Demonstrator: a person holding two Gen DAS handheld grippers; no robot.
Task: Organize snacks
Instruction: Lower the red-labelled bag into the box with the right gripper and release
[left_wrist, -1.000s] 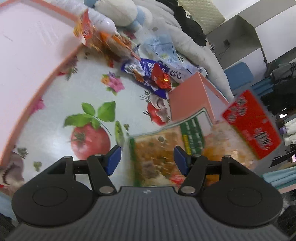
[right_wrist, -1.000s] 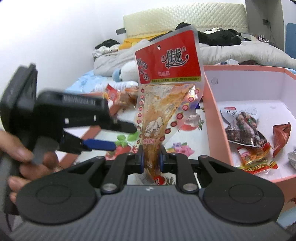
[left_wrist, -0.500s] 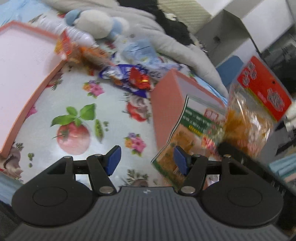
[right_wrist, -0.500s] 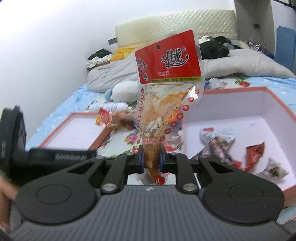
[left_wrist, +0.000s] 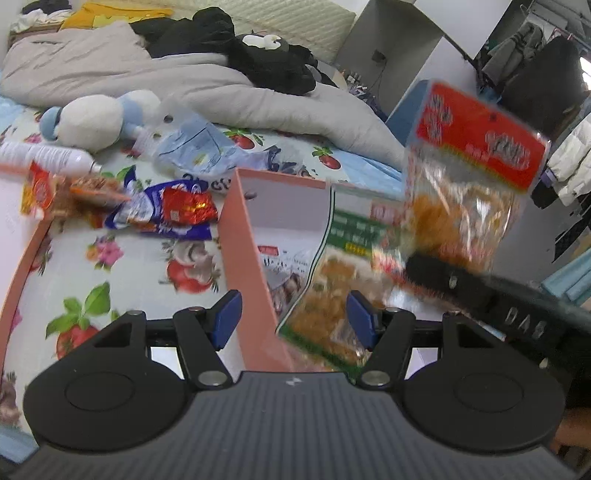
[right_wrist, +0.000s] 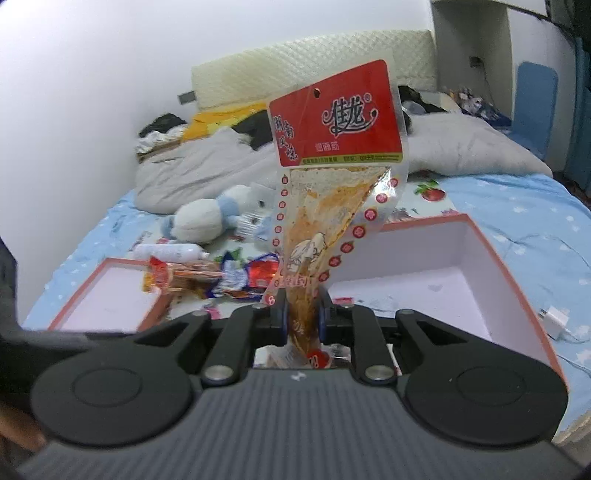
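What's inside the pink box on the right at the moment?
In the left wrist view the pink box holds a white-wrapped snack and a green-edged packet dropping in. The right gripper, shut on the red-labelled snack bag, hides the rest.

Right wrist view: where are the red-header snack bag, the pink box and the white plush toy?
red-header snack bag (right_wrist: 338, 122), right wrist view, on its red label.
pink box (right_wrist: 513, 280), right wrist view, on its right wall.
white plush toy (right_wrist: 201, 221), right wrist view, on its white body.
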